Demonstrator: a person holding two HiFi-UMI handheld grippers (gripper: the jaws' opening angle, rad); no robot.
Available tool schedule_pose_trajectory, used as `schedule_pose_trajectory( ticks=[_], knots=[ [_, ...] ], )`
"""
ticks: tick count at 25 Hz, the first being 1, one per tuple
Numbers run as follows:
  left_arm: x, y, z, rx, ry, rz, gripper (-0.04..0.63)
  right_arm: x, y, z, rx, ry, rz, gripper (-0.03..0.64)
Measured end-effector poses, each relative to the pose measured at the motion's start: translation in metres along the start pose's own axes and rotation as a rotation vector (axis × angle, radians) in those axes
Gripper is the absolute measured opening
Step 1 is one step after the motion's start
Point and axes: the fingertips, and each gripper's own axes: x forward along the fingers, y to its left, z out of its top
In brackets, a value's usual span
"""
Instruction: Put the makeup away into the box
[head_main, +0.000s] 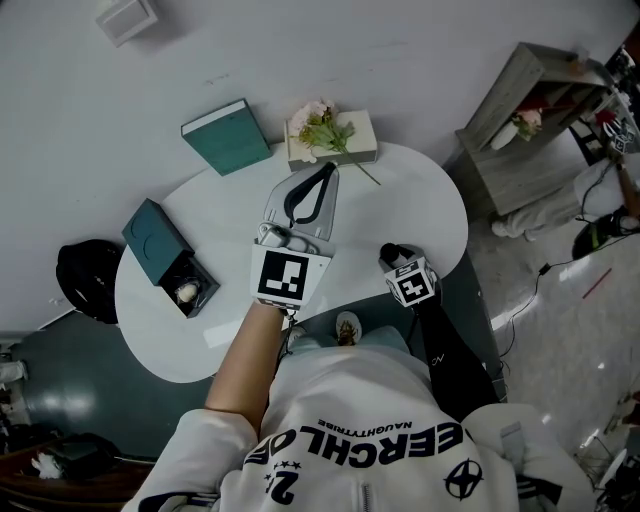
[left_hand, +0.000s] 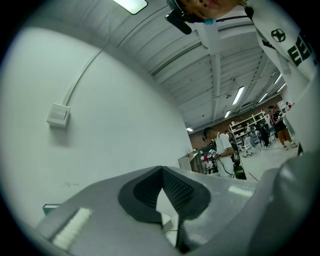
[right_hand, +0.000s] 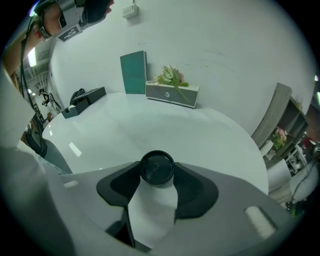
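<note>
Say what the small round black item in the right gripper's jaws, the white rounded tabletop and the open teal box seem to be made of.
Small round black item: likely plastic, smooth with a dull sheen and a raised rim. White rounded tabletop: hard and glossy, with bright reflections; lacquer, laminate or glass, unclear. Open teal box: matte, sharp-edged, probably covered card.

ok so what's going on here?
A person is putting makeup away with a gripper in each hand. The right gripper is closed on a small round black pot at the near edge of the white table. The left gripper is shut and empty, over the middle of the table. The open teal box sits at the table's left side, apart from both grippers, so the pot isn't in it yet.
</note>
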Motion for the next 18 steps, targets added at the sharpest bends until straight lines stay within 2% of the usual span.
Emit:
schedule_pose_trajectory(
  ticks=[7,12,18],
  knots=[
    [0.003,0.007,0.003,0.005,-0.004,0.006,0.0,-0.04,-0.035,0.084,0.002,-0.222,-0.092,0.241],
    [0.004,0.011,0.006,0.014,0.004,0.024,0.0,-0.097,-0.053,0.155,-0.029,-0.412,-0.165,0.241],
    [0.002,0.018,0.009,0.017,0.002,0.049,0.0,-0.172,-0.058,0.219,-0.075,-0.603,-0.233,0.241]
  ],
)
